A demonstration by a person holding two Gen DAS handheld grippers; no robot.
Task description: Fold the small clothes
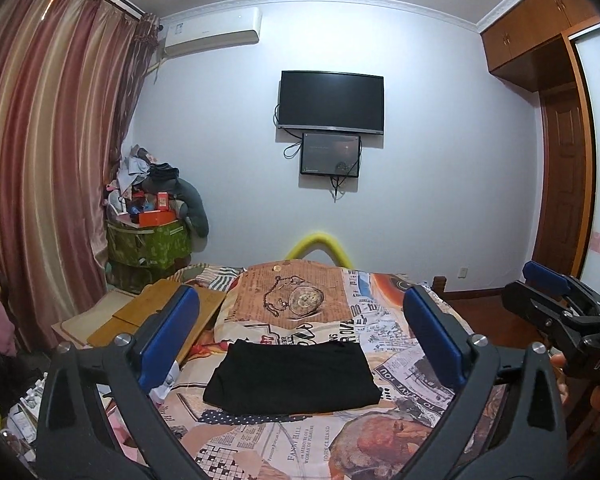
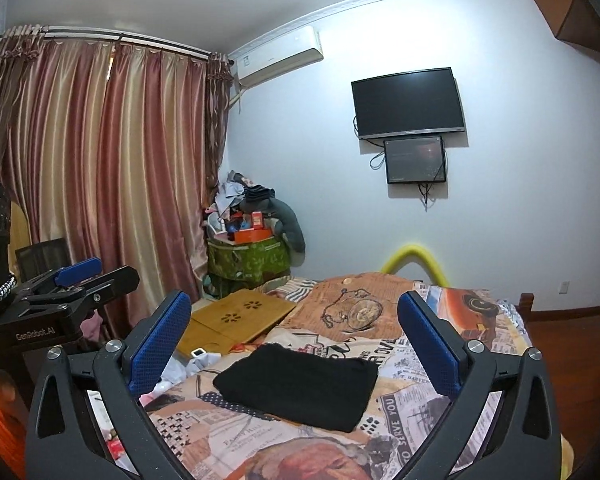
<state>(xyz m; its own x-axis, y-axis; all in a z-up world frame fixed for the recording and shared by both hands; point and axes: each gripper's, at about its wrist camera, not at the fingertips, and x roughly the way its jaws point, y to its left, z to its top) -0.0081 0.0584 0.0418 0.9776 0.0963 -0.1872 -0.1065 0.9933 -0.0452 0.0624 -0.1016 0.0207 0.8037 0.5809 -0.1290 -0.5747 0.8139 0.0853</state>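
Observation:
A black garment (image 1: 294, 378) lies folded into a flat rectangle on the bed's patterned cover (image 1: 292, 448); it also shows in the right wrist view (image 2: 300, 390). My left gripper (image 1: 300, 328) is open and empty, held above and behind the garment, not touching it. My right gripper (image 2: 296, 332) is open and empty too, above the garment. The right gripper shows at the right edge of the left wrist view (image 1: 556, 300). The left gripper shows at the left edge of the right wrist view (image 2: 88, 276).
A wooden lap desk (image 2: 240, 318) lies at the bed's left side. A green bin (image 2: 248, 264) piled with clutter stands by the striped curtains (image 2: 100, 184). A TV (image 1: 331, 102) hangs on the far wall. A wardrobe (image 1: 560, 160) stands at right.

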